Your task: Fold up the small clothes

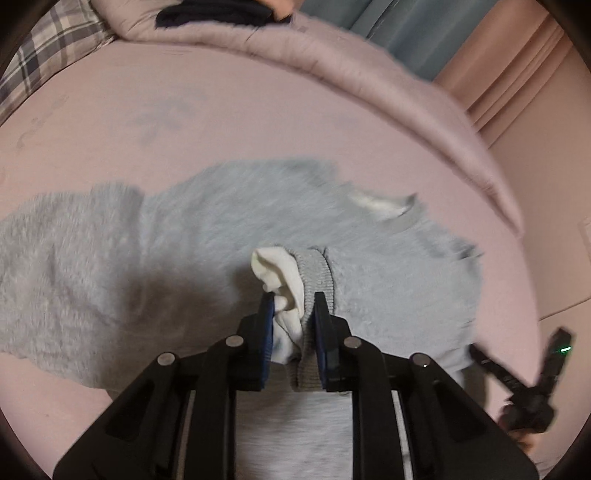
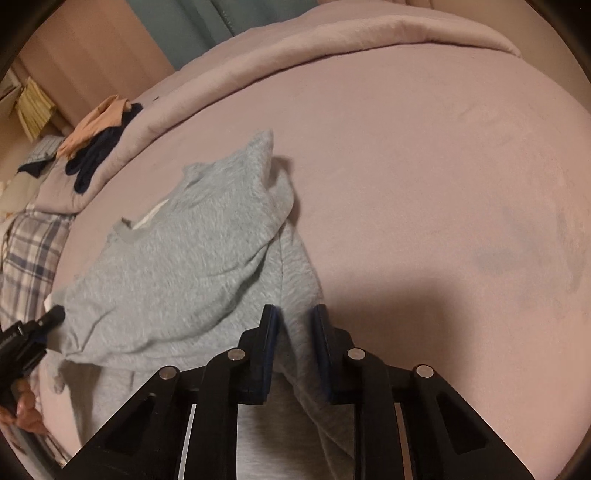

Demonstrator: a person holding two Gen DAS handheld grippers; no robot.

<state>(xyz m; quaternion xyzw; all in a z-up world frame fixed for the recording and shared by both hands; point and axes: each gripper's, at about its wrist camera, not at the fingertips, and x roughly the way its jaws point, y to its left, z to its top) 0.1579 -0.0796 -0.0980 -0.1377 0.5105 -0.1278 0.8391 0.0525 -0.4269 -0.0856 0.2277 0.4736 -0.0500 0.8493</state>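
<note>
A small light grey fleece sweatshirt lies spread on the pink bed. My left gripper is shut on the sweatshirt's ribbed cuff, whose white lining is turned out. In the right wrist view the sweatshirt lies rumpled, with its collar at the left. My right gripper is shut on a fold of the grey fabric at the garment's near edge. The right gripper also shows in the left wrist view, and the left gripper in the right wrist view.
A rolled pink duvet runs along the bed's far side. Dark and peach clothes lie on it. A plaid pillow sits at the corner. A teal curtain and a pink wall stand behind.
</note>
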